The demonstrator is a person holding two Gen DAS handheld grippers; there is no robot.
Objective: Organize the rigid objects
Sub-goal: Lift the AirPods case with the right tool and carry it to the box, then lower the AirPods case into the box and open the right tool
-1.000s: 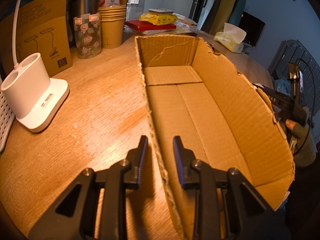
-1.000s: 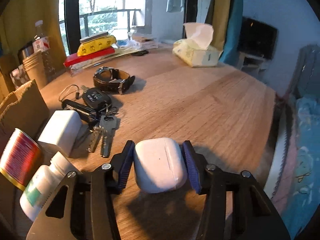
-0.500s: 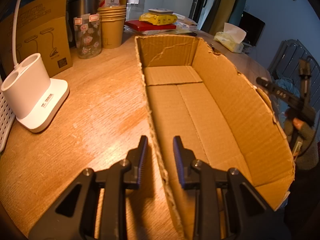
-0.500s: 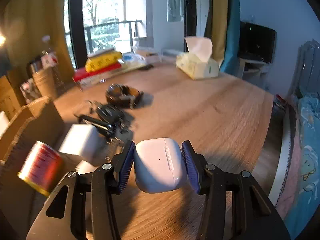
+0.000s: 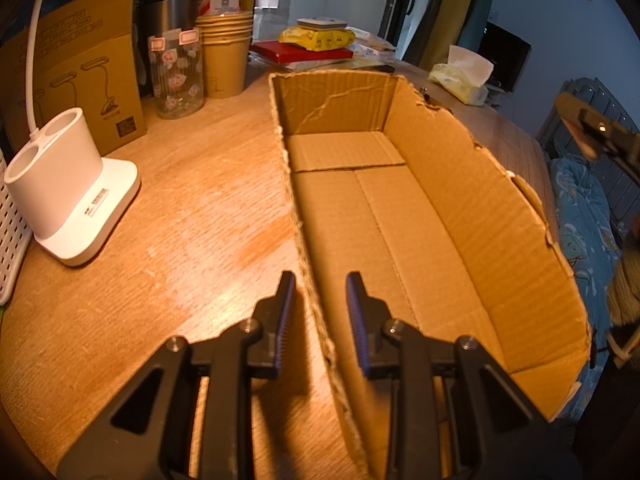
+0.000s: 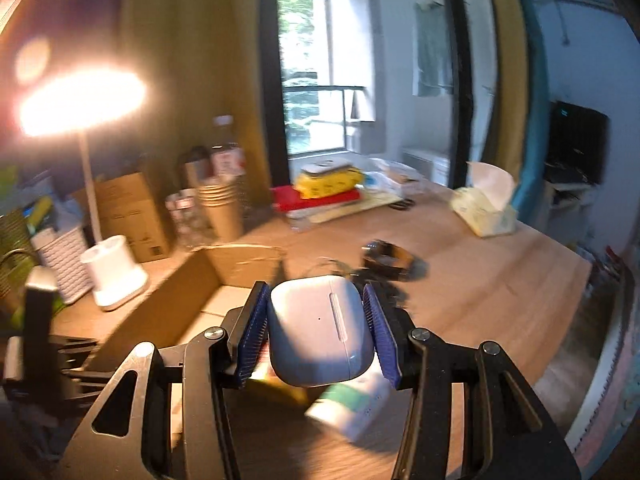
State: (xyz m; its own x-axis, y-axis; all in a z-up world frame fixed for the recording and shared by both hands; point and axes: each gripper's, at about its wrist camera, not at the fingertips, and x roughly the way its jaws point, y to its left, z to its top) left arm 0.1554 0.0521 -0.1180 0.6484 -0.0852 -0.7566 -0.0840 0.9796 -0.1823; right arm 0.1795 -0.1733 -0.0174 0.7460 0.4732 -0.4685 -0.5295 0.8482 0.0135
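Carrying the white earbud case (image 6: pixel 320 330) clamped between its blue pads, the right hand-held gripper (image 6: pixel 318 334) has swung up off the tabletop (image 6: pixel 500 280) within the last second and turned toward the cardboard box (image 6: pixel 224 276). A second ago the case hung low over bare wood near the keys and the watch; now it rides in the air with the box's open end just beyond it, and the whole view is smeared by the motion. That suggests the pick is done and the carry is under way, with the drop into the box the likely next step.

The left hand-held gripper (image 5: pixel 320 312) has not moved: its jaws sit drawn in as far as they go, astride the near wall of the box (image 5: pixel 400 220), steadying it at the tabletop's near edge. The box floor is bare.

A white bottle with a green label (image 6: pixel 352 404) lies blurred below the case. Its writing cannot be read, nor can the print on the brown lamp carton (image 5: pixel 80 80) at the tabletop's far left.
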